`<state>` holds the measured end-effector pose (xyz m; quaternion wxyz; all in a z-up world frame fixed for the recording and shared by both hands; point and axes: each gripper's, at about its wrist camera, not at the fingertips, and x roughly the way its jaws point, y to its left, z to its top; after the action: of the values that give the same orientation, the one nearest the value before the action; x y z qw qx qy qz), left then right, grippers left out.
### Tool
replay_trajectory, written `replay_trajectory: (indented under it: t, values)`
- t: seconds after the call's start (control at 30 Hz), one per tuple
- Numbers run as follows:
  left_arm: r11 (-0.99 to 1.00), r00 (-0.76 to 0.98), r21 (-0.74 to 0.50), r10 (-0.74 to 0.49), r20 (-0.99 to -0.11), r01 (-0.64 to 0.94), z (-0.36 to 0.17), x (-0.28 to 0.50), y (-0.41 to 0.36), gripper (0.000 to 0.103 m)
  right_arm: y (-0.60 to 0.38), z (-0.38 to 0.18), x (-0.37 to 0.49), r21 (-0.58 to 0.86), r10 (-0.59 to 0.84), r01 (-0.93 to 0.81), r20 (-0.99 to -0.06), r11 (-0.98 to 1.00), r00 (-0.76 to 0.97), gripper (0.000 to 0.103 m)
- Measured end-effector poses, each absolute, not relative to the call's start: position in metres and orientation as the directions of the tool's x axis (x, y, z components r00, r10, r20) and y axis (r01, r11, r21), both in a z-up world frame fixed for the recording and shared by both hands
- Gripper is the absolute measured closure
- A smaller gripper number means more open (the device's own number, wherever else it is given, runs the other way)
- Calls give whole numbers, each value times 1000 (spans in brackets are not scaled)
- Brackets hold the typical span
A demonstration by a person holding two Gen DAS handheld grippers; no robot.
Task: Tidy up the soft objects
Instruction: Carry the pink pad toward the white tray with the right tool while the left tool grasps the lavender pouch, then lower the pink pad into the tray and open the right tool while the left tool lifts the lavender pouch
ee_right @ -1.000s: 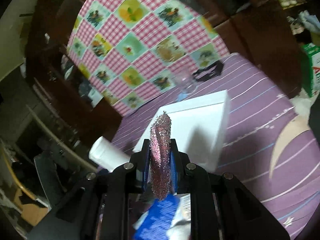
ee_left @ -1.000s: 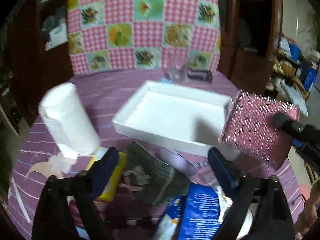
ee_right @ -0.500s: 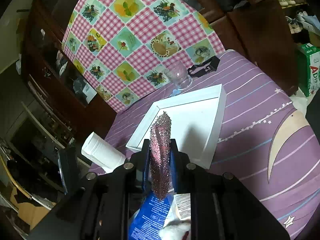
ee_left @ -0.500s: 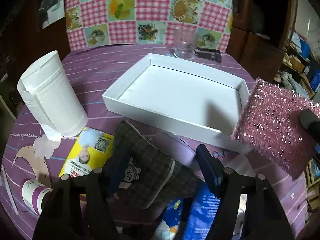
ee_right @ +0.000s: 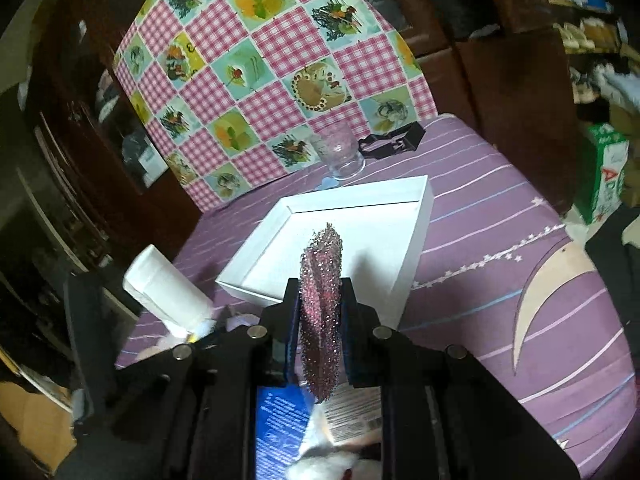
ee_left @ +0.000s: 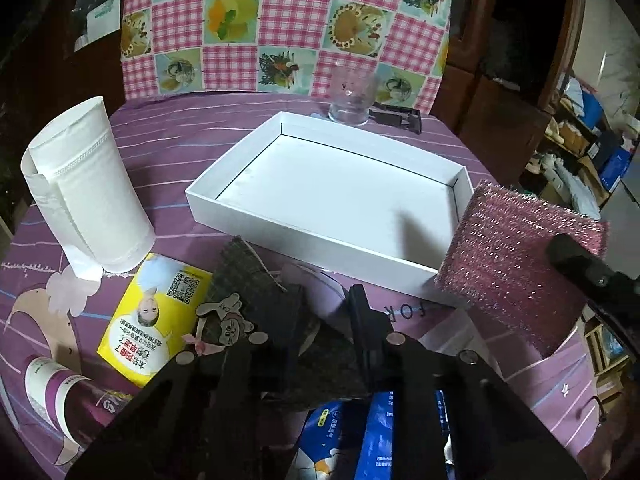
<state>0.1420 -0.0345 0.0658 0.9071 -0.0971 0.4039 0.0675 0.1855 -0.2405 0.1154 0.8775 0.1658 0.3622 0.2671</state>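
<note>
The left gripper [ee_left: 316,320] has just been closing, and its jaws now pinch a dark plaid pouch [ee_left: 256,292] that lies on the purple cloth [ee_left: 180,128] just in front of the white tray [ee_left: 332,184]. The pouch bunches up between the fingers; a small cartoon patch on it faces up near the left finger. Whether the pouch is lifted clear of the cloth is hard to tell from this angle.

The right gripper [ee_right: 320,300] is clamped on a pink glittery sponge [ee_right: 322,300], held edge-on and upright between the pads. In the left view the same sponge [ee_left: 520,264] hangs in the air at the tray's right near corner, above the cloth, with the right gripper's dark finger across its right side.

The tray is empty and sits in the middle of the table. A paper roll [ee_left: 84,188] stands upright to the left of it, well apart from the tray. A yellow leaflet [ee_left: 156,316] lies flat just beside the pouch, between it and the roll. A blue packet [ee_left: 360,436] lies under the left gripper's body, near the lower edge. Beyond the tray, a clear glass [ee_left: 352,96] stands near a black clip [ee_left: 396,118], in front of a checked chair back [ee_left: 280,20].
</note>
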Motion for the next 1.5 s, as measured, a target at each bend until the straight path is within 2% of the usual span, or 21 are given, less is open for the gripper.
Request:
replay_trajectory:
  t: [0.37,0.63,0.87,1.2,1.4,1.5]
  values:
    - [960,716,-223,-36,-697,-169,81,128,-26,84,-234,126,176,381,538,-381,-538,842,649,83]
    - [932,733,-317,-92,-674,-175,91,120,-10,84,-244,130,175,405,546,-374,-516,834,660,83]
    - [935,755,-302,-62,-653,-184,109,117,-10,86,-244,134,176,413,563,-393,-485,822,669,83]
    - [936,786,-330,-111,-609,-123,171,125,-4,86,-242,145,214,617,696,-386,-400,686,596,83]
    - [958,809,-281,-122,-576,-56,178,154,-13,86,-233,110,254,767,781,-334,-326,548,533,83]
    - [957,804,-287,-130,-581,-52,167,172,-9,86,-229,90,262,741,753,-311,-377,595,539,83]
